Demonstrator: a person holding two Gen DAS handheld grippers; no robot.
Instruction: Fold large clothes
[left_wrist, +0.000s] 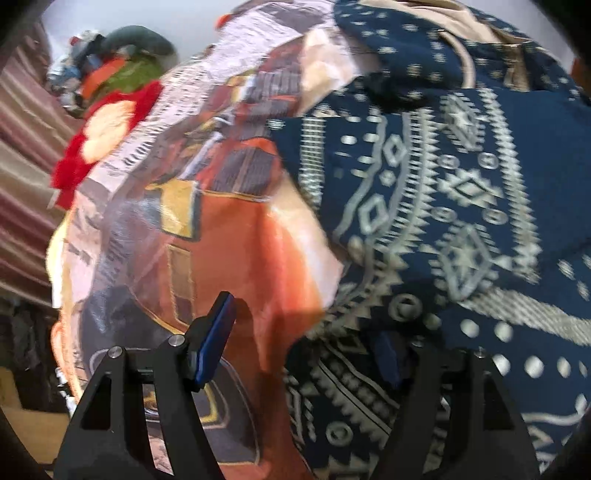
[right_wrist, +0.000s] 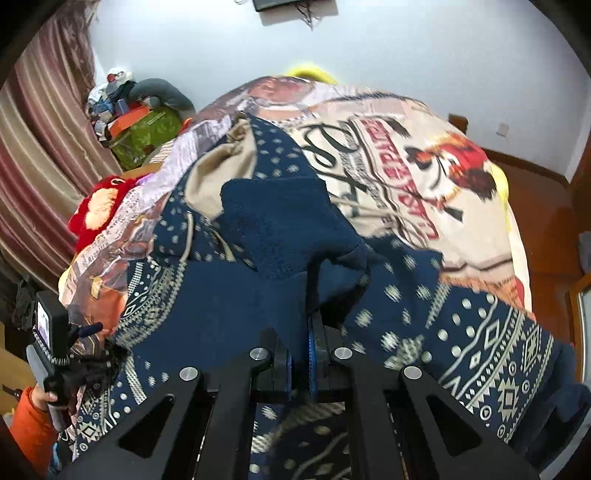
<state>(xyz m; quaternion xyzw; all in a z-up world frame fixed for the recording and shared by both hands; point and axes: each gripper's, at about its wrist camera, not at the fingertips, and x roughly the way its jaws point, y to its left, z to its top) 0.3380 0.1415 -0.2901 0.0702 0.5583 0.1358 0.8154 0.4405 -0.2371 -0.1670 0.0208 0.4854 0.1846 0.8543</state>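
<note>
Left gripper (left_wrist: 299, 339): jaws spread wide, blue pads well apart, nothing between them. Right gripper (right_wrist: 309, 328): jaws drawn together, clamped on a fold of the navy patterned garment (right_wrist: 280, 221). Left hand (right_wrist: 50, 400): orange-sleeved, wrapped round its gripper's handle at the right-wrist view's lower left.

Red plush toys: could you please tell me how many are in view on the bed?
1. The red plush toy lies at the bed's left edge, beside the printed bedspread near the striped curtain. The navy patterned garment may hide more.
</note>
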